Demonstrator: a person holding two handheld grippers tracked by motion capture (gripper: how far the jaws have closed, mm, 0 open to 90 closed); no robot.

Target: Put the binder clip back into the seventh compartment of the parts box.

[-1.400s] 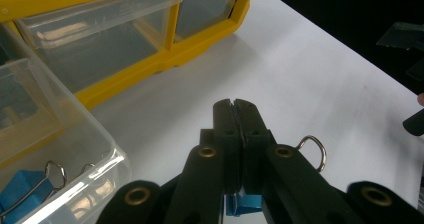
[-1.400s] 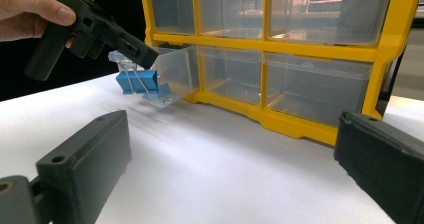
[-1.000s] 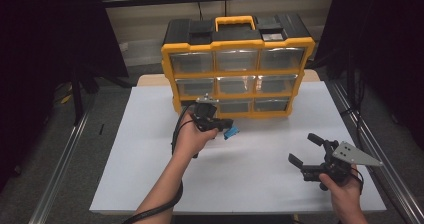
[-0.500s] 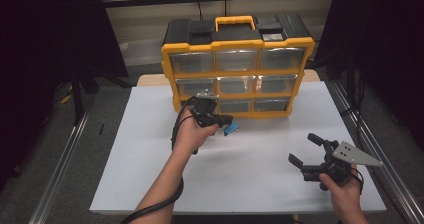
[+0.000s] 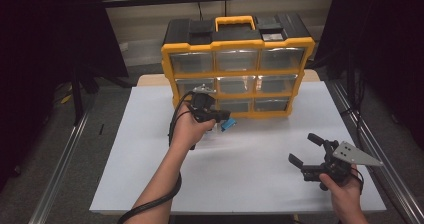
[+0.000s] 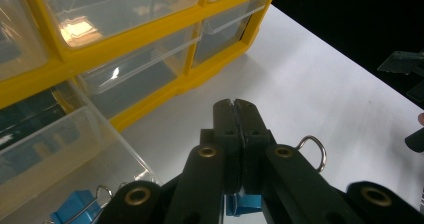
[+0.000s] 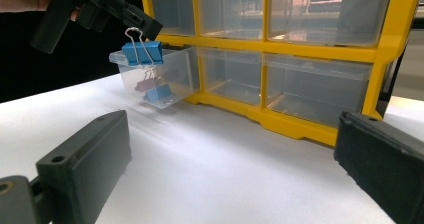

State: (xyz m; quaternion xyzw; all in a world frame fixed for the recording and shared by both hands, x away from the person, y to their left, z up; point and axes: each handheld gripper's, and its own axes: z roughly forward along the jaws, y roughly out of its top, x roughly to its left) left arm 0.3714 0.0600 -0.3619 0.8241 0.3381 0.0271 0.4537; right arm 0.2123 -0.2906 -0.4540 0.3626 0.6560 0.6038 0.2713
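1. Dark curtains hang on both sides of a white counter (image 5: pixel 150 149), with a pale wall behind its far edge.
2. At the counter's far edge, about the middle, stands a yellow organizer (image 5: pixel 238 66) with a black top and a yellow handle; it holds three rows of three clear drawers.
3. Most drawers are pushed in and look bare; the right gripper view shows nothing clear inside those of the lower two rows.
4. One drawer is pulled out: the bottom-left drawer (image 7: pixel 159 79) sticks forward from the organizer's lower left corner toward the counter's near edge.
5. Inside that open drawer lie binder clips: a blue clip (image 7: pixel 159 92) on its floor and a dark reddish clip (image 7: pixel 145 84) above it.
6. The left tool (image 5: pixel 218 117) is held over the open drawer, its jaws pressed together on the wire handle of a blue binder clip (image 7: pixel 142 52).
7. That held clip hangs just above the drawer's near rim, its blue body clear of the clips inside.
8. The left gripper view shows the jaws meeting with no gap, a wire loop (image 6: pixel 312 151) beside them, and another blue clip in the drawer's corner.
9. The right tool (image 5: pixel 306 151) rests low near the counter's near right corner, well apart from the organizer.
10. Its jaws stand wide apart with nothing between them.
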